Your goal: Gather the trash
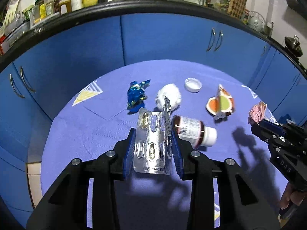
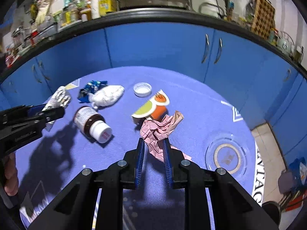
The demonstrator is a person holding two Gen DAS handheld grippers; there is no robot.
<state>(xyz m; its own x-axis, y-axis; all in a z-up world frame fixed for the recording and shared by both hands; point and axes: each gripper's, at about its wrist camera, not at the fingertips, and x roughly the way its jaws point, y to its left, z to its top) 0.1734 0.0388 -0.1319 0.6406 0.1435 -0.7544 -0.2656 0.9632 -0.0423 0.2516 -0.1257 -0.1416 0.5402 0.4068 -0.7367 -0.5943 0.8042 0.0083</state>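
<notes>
My left gripper [image 1: 153,134] is shut on a bent silver blister pack [image 1: 151,143], held above the blue-clothed round table [image 1: 86,126]. My right gripper [image 2: 154,143] is shut on a crumpled pink checked paper [image 2: 159,132], also lifted off the cloth. In the right wrist view the left gripper [image 2: 48,113] shows at the left edge with the blister pack [image 2: 58,98]. Lying on the cloth are a brown pill bottle [image 2: 92,121] with a white cap, a white tissue wad [image 2: 107,95], a blue candy wrapper [image 2: 89,90], a white lid [image 2: 142,89] and a squashed orange-and-green paper cup [image 2: 151,109].
Blue kitchen cabinets [image 1: 163,38] curve behind the table under a dark countertop crowded with jars and bottles. A clear glass coaster or plate [image 2: 227,156] lies on the cloth at the right. Tiled floor [image 2: 268,145] shows past the table's right edge. A hand [image 2: 10,172] holds the left gripper.
</notes>
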